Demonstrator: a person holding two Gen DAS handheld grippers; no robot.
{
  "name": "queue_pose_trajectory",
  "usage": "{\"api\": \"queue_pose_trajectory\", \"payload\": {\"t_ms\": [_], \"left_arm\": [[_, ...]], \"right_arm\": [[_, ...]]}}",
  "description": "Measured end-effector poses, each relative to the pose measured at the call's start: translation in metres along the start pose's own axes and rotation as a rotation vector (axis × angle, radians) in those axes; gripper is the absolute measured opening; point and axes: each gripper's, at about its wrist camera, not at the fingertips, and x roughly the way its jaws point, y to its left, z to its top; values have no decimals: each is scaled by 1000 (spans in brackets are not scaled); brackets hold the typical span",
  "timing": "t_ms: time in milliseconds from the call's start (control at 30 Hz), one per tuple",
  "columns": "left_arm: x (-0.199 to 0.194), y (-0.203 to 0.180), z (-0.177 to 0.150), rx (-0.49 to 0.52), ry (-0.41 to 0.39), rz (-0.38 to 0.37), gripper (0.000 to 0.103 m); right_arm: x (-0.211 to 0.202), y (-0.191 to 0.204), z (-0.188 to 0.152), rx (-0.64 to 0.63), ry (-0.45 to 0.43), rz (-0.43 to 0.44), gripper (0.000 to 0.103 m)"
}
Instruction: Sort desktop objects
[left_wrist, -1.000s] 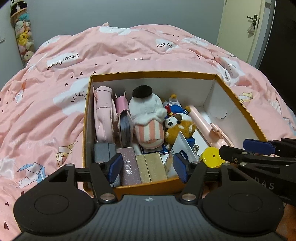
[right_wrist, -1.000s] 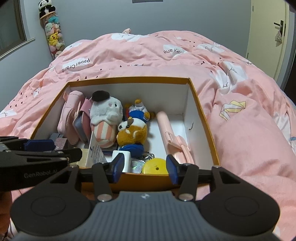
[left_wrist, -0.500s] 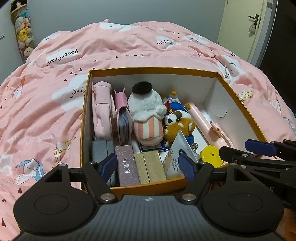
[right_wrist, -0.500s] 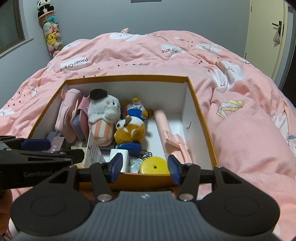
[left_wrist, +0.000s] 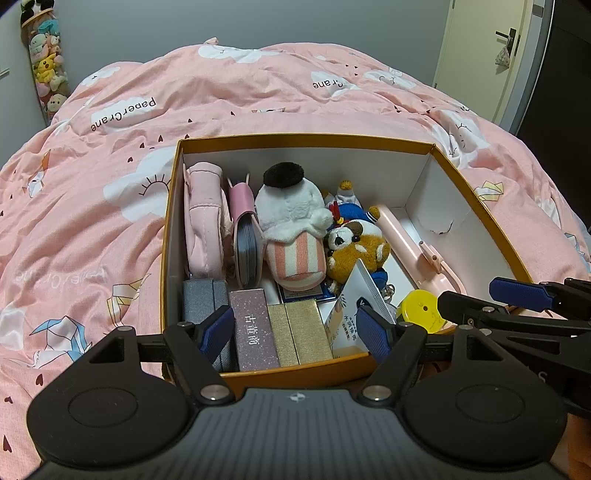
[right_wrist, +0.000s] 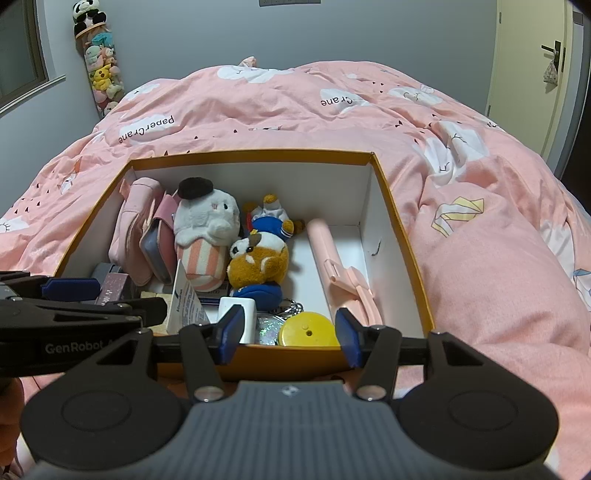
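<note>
Since a second ago: my left gripper (left_wrist: 295, 332) has spread its jaws wider, now at full gape; my right gripper (right_wrist: 290, 334) has widened a little; neither hand has shifted.

Left gripper: open, nothing between the pads, hanging over the near left end of the box (left_wrist: 168, 236), above the upright row of slim cases.

Right gripper: open and empty, poised over the near right end, with the yellow disc (right_wrist: 308, 328) framed between its jaws but untouched.

Where the things lie: all sit inside the orange-rimmed box on the bed (left_wrist: 92, 206). Grey case (left_wrist: 203, 299), mauve case (left_wrist: 255, 328) and gold case (left_wrist: 303, 328) stand side by side against the near wall. Behind them are a pink pouch (left_wrist: 203, 229), a white plush (left_wrist: 291, 218) and a brown plush (left_wrist: 358, 251). A pink stick (left_wrist: 410, 240) lies along the right side.

Key relation: the cases are just below and ahead of my left gripper, long axes running away from me, so the jaws already straddle their narrow width. The disc and stick are nearer my right; the stick's long axis also runs away, slanting toward the far wall.

Judgement: sorting looks well advanced or just under review; I read the next grasp as the mauve case on the left or the disc on the right.

Risk: tightly packed cases may drag a neighbour up.
</note>
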Motion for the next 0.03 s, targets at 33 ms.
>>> {"api": "queue_pose_trajectory", "payload": {"t_ms": [33], "left_arm": [[0, 0, 0, 0, 0, 0, 86]], "right_arm": [[0, 0, 0, -1, 0, 0, 56]]}}
